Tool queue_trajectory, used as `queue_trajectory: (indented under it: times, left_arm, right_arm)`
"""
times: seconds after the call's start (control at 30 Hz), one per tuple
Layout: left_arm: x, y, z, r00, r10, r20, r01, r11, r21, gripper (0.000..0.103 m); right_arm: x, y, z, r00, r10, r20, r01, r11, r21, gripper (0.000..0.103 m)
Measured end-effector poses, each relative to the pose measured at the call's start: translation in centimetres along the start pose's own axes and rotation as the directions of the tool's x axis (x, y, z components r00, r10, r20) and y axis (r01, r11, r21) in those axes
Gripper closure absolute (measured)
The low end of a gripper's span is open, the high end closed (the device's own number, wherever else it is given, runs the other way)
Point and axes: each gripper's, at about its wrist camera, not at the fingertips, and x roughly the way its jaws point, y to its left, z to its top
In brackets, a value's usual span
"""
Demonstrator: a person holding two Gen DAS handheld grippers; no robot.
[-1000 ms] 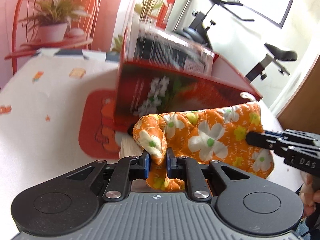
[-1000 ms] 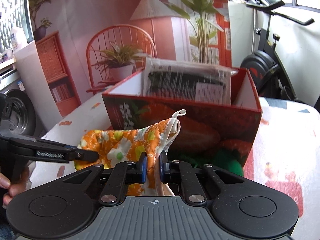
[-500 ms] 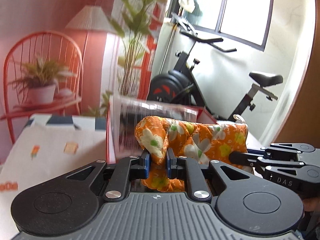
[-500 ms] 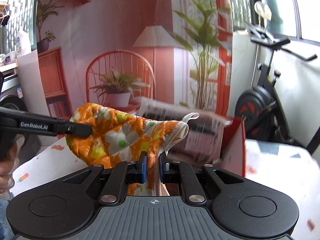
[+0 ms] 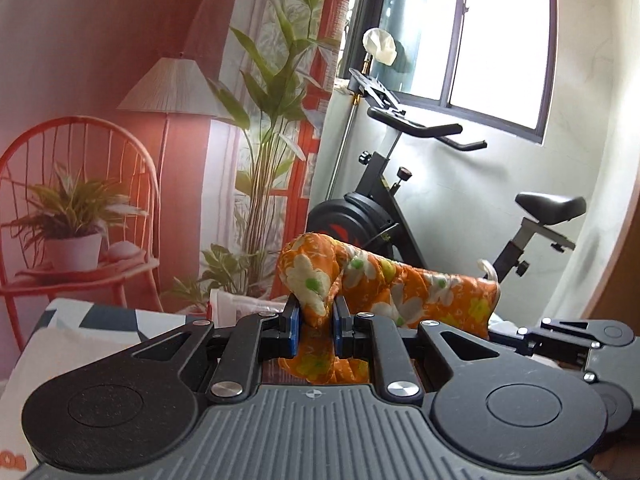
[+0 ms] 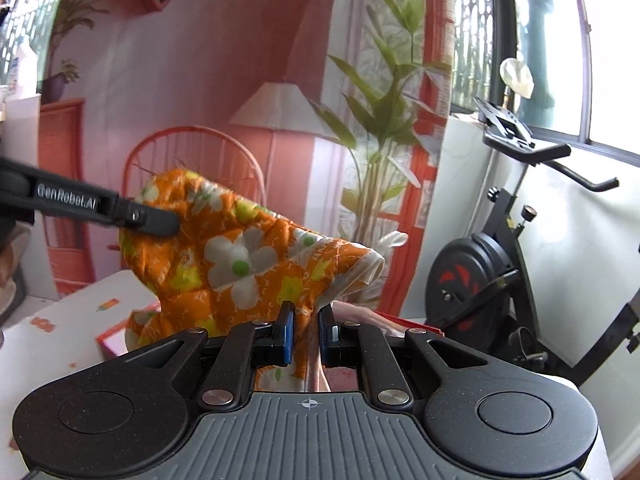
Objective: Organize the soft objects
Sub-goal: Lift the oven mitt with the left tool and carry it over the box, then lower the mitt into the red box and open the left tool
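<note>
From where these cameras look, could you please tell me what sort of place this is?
Probably a room in a home: an exercise bike stands under a window, beside a printed backdrop showing a lamp, chair and plants. In front is a table with a patterned cloth.

One floral oven mitt (image 6: 240,264), two tools, one exercise bike (image 5: 400,208), one red box (image 6: 116,334)

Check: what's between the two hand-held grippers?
Only the orange mitt, stretched in the air between them: left hand-held gripper clamps one end, right hand-held gripper the other. Clearest in the right wrist view.
</note>
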Motion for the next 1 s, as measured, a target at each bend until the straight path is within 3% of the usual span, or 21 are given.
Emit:
queue_trajectory:
  times: [0.17, 0.33, 0.47, 0.53, 0.7, 0.83, 1.0]
  left_arm:
    - [3.2, -0.2, -0.3, 0.998, 0.005, -0.056, -0.004, 1.0, 0.019, 0.086]
    - [6.7, 0.8, -2.0, 0.978, -0.02, -0.208, 0.021, 1.0, 0.002, 0.086]
    - [8.6, 1.4, -3.5, 0.95, -0.037, -0.309, 0.038, 0.999, -0.002, 0.086]
    - [9.4, 1.6, -4.1, 0.926, -0.074, -0.369, 0.069, 0.997, -0.029, 0.086]
    - [10.5, 1.6, -5.3, 0.891, -0.085, -0.445, 0.085, 0.996, -0.019, 0.086]
    - [11.0, 1.8, -5.5, 0.876, -0.09, -0.474, 0.087, 0.996, -0.029, 0.086]
    - [11.3, 1.2, -5.7, 0.864, -0.082, -0.497, 0.093, 0.996, -0.003, 0.086]
  right_arm:
    - [3.2, -0.4, -1.1, 0.999, -0.019, -0.044, 0.019, 1.0, -0.004, 0.092]
    - [6.0, -1.4, -2.9, 0.988, 0.004, -0.153, -0.001, 1.0, 0.02, 0.092]
    - [7.9, -2.3, -4.3, 0.965, 0.054, -0.258, -0.032, 0.995, 0.089, 0.092]
    - [8.3, -2.5, -4.9, 0.95, 0.081, -0.3, -0.036, 0.987, 0.155, 0.092]
    - [9.6, -3.0, -5.4, 0.918, 0.136, -0.373, -0.038, 0.965, 0.259, 0.092]
    - [10.6, -3.3, -5.6, 0.887, 0.13, -0.442, 0.014, 0.951, 0.308, 0.092]
    - [11.4, -3.7, -5.6, 0.87, 0.133, -0.475, 0.052, 0.933, 0.356, 0.092]
